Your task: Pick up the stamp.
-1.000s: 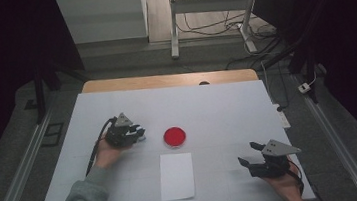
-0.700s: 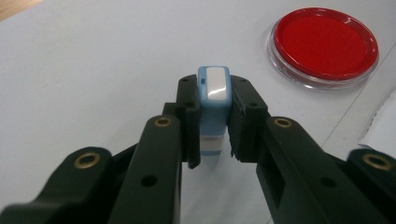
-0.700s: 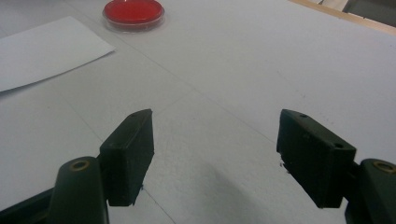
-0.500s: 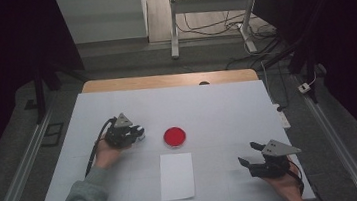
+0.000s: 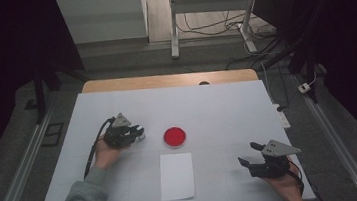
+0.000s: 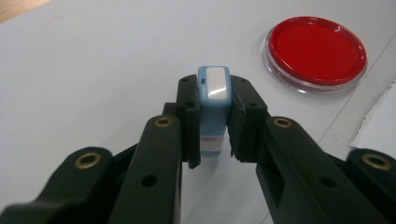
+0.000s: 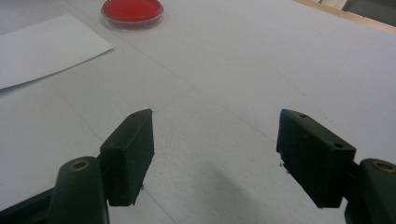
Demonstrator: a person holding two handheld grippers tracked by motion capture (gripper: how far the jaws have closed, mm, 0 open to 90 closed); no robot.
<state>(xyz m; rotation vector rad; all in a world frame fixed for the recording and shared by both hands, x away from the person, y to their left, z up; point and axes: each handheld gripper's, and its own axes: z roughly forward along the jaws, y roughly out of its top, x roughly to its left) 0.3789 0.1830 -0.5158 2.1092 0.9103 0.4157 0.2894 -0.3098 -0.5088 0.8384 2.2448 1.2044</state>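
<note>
Desk (image 5: pixel 217 101), broad, flat, white-topped with a wooden far edge, carrying every item below. Sheet of plain white rectangular paper (image 5: pixel 176 176), lying flat just on the near side of the red pad. Round red ink pad in a clear shallow plastic dish (image 5: pixel 175 137), taken here as the landmark, uncovered, near the middle of the desk. Right hand-held gripper (image 5: pixel 259 161), black, two-jawed, with a grey three-cornered plate on top, well to the right of the red pad and nearer the person; jaws spread apart with only bare desk between them. Left hand-held gripper (image 5: pixel 137 133), same make, just left of the red pad, clenched on the small stamp. Small upright stamp, light blue plastic body with a white top panel and white base (image 6: pixel 213 109), pinched between the two black pads, standing on the desk or just clear of it; which cannot be told. Hazards, as judged: the pads hold narrow sides, so a tilted lift could let the stamp twist or slip; an off-centre press could tip the shallow dish or smear ink.
</note>
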